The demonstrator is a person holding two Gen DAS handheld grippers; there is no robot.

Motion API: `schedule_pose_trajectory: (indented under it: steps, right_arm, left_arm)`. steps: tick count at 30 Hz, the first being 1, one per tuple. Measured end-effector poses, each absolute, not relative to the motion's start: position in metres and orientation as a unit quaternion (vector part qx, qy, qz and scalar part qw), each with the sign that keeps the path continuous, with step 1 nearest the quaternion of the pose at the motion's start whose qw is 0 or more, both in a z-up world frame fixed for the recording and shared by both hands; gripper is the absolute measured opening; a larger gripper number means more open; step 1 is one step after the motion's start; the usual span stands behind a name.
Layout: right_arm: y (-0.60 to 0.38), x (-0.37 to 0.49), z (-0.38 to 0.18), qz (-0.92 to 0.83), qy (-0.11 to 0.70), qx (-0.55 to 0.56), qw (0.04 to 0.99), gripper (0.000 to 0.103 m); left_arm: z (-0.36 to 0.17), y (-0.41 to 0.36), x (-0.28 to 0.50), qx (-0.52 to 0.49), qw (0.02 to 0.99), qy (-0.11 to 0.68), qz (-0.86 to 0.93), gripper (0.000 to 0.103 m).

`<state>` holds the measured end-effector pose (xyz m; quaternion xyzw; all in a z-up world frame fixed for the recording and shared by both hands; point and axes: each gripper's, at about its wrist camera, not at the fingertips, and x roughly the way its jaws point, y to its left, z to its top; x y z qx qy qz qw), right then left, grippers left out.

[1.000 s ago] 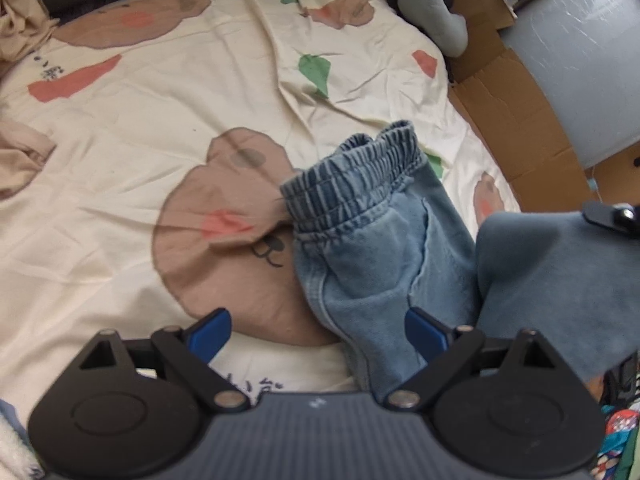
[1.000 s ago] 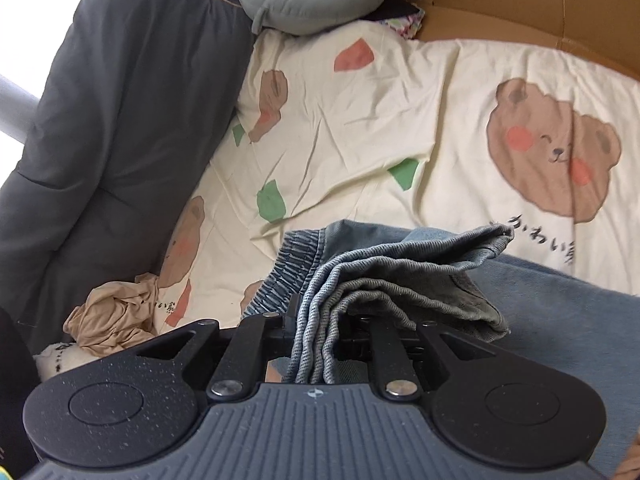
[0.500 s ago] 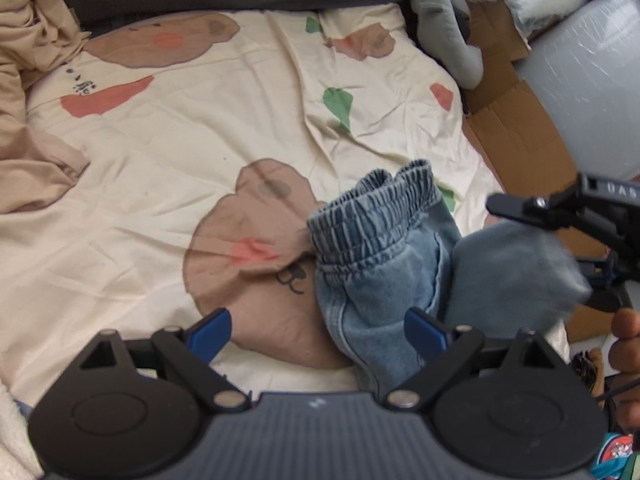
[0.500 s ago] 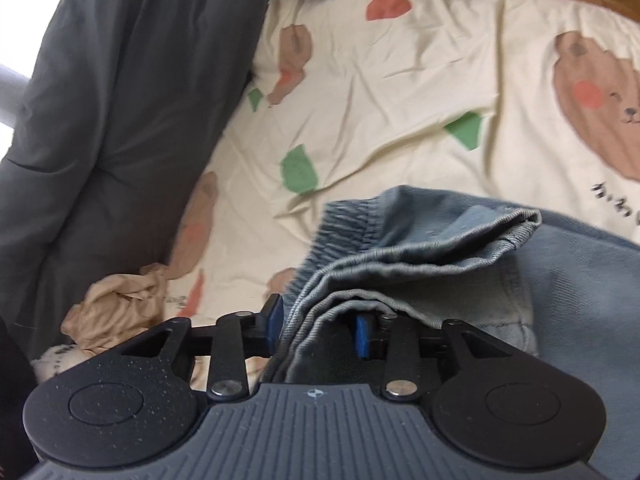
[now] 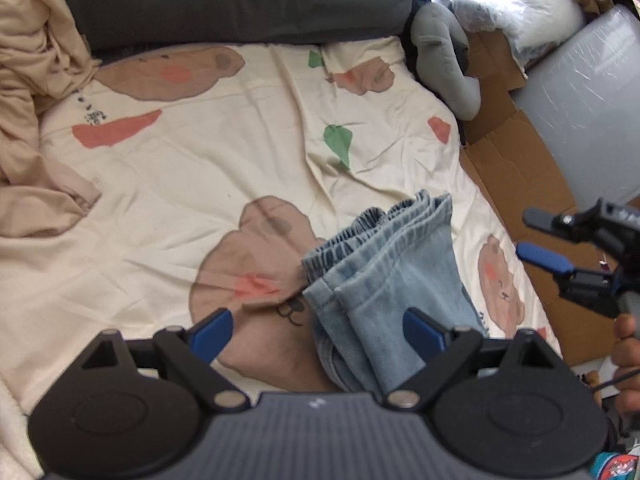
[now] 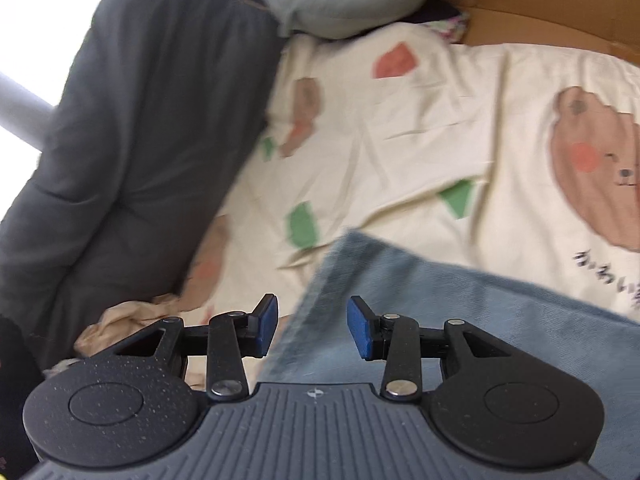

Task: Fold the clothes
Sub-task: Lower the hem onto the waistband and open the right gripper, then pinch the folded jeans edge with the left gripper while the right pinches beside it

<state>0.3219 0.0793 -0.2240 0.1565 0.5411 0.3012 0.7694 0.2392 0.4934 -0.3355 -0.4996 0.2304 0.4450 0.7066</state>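
A pair of light-blue jeans (image 5: 384, 280) lies folded in layers on the bear-print sheet (image 5: 180, 168), elastic waistband toward the far side. My left gripper (image 5: 318, 332) stands open just above their near end, the right blue pad over the denim and the left pad over the sheet. My right gripper (image 5: 528, 236) hangs in the air to the right of the jeans, held by a hand (image 5: 626, 344). In the right wrist view its jaws (image 6: 313, 326) are opening; the jeans' edge (image 6: 440, 312) lies below them and the pads (image 6: 360, 328) touch nothing.
A crumpled beige garment (image 5: 36, 120) lies at the sheet's left edge. A dark grey cushion (image 5: 240, 0) runs along the far side, with a grey neck pillow (image 5: 444, 60) at its corner. Flattened cardboard (image 5: 512, 168) and a grey plastic-wrapped panel (image 5: 592, 100) border the right.
My right gripper, shut on the bunched jeans a second ago, has opened and let them go. The jeans now lie folded on the sheet, and the right gripper has drawn off to their right.
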Motion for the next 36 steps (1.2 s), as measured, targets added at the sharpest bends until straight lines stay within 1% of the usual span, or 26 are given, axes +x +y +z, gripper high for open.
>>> schedule_pose_trajectory:
  steps: [2, 4, 8, 11, 14, 15, 16, 17, 18, 20, 24, 27, 28, 29, 34, 35, 36]
  right_arm:
    - [0.074, 0.330, -0.232, 0.297, 0.537, 0.144, 0.776, 0.044]
    - [0.074, 0.337, -0.239, 0.299, 0.532, 0.128, 0.782, 0.044]
    - [0.083, 0.349, -0.249, 0.322, 0.522, 0.088, 0.785, 0.044]
    - [0.096, 0.354, -0.258, 0.351, 0.517, 0.050, 0.779, 0.044]
    - [0.110, 0.355, -0.268, 0.402, 0.501, 0.007, 0.767, 0.045]
    - [0.113, 0.354, -0.270, 0.420, 0.489, -0.007, 0.764, 0.047]
    - [0.115, 0.354, -0.274, 0.434, 0.481, -0.020, 0.762, 0.051]
    - [0.117, 0.354, -0.279, 0.439, 0.478, -0.033, 0.760, 0.053]
    - [0.119, 0.355, -0.283, 0.444, 0.475, -0.045, 0.759, 0.053]
    - [0.121, 0.358, -0.291, 0.450, 0.470, -0.061, 0.757, 0.053]
    - [0.126, 0.364, -0.299, 0.469, 0.460, -0.077, 0.750, 0.052]
    - [0.134, 0.366, -0.300, 0.487, 0.444, -0.095, 0.746, 0.052]
    - [0.136, 0.366, -0.300, 0.491, 0.439, -0.102, 0.746, 0.052]
    - [0.139, 0.367, -0.300, 0.495, 0.435, -0.107, 0.745, 0.052]
    - [0.142, 0.378, -0.305, 0.515, 0.432, -0.105, 0.733, 0.053]
    - [0.142, 0.380, -0.306, 0.520, 0.433, -0.102, 0.729, 0.053]
    - [0.142, 0.382, -0.307, 0.525, 0.435, -0.098, 0.725, 0.052]
  left_arm:
    - [-0.334, 0.492, 0.242, -0.487, 0.710, 0.233, 0.452, 0.079]
    - [-0.331, 0.491, 0.244, -0.473, 0.714, 0.238, 0.457, 0.074]
    - [-0.329, 0.492, 0.245, -0.484, 0.716, 0.221, 0.451, 0.059]
    - [-0.329, 0.492, 0.249, -0.485, 0.720, 0.218, 0.446, 0.052]
    - [-0.333, 0.493, 0.254, -0.493, 0.719, 0.218, 0.438, 0.048]
    - [-0.335, 0.493, 0.256, -0.497, 0.719, 0.216, 0.436, 0.046]
    - [-0.336, 0.494, 0.257, -0.500, 0.719, 0.214, 0.433, 0.041]
    - [-0.337, 0.494, 0.258, -0.503, 0.720, 0.211, 0.430, 0.038]
    - [-0.337, 0.495, 0.259, -0.504, 0.721, 0.208, 0.427, 0.038]
    - [-0.340, 0.497, 0.261, -0.507, 0.721, 0.205, 0.426, 0.033]
    - [-0.347, 0.501, 0.261, -0.518, 0.714, 0.199, 0.427, 0.032]
    - [-0.349, 0.500, 0.260, -0.522, 0.715, 0.189, 0.425, 0.027]
    - [-0.349, 0.500, 0.260, -0.521, 0.717, 0.184, 0.424, 0.023]
    - [-0.349, 0.499, 0.259, -0.523, 0.717, 0.181, 0.424, 0.023]
    - [-0.348, 0.498, 0.256, -0.524, 0.716, 0.166, 0.430, 0.015]
    - [-0.347, 0.497, 0.255, -0.524, 0.716, 0.163, 0.431, 0.011]
    - [-0.347, 0.496, 0.254, -0.525, 0.715, 0.161, 0.433, 0.011]
